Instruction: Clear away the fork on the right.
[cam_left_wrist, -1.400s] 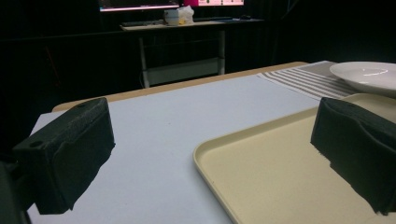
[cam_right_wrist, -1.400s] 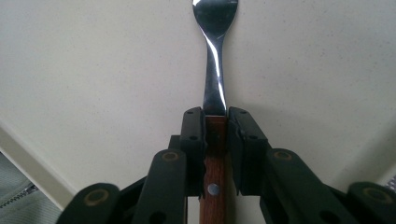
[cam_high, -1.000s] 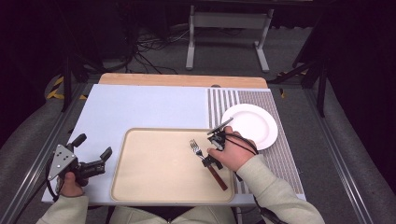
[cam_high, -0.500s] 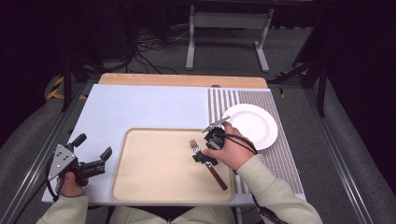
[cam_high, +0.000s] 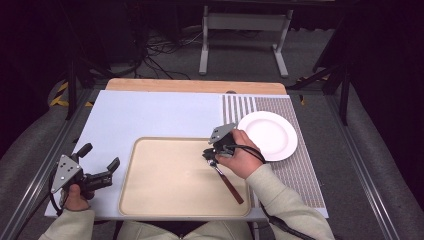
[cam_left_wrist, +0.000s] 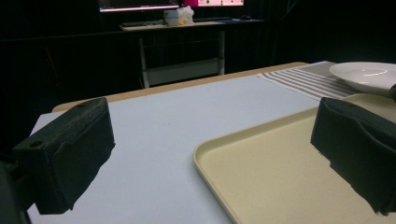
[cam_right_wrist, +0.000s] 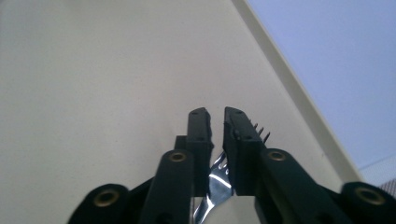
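Right claw (cam_high: 212, 156) just closed, gripping fork (cam_high: 227, 179)

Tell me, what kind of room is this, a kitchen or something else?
Probably a lab or recording studio rather than a kitchen. A dark curtained space surrounds the table, cables trail across the carpeted floor, and a desk with lit monitors stands behind. The tray, plate and fork look like props.

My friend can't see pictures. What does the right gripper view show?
The right gripper, jaws nearly together, is clamped on a metal fork over a beige tray. Fork tines poke out beside the right jaw; a pale blue mat lies beyond the tray's rim.
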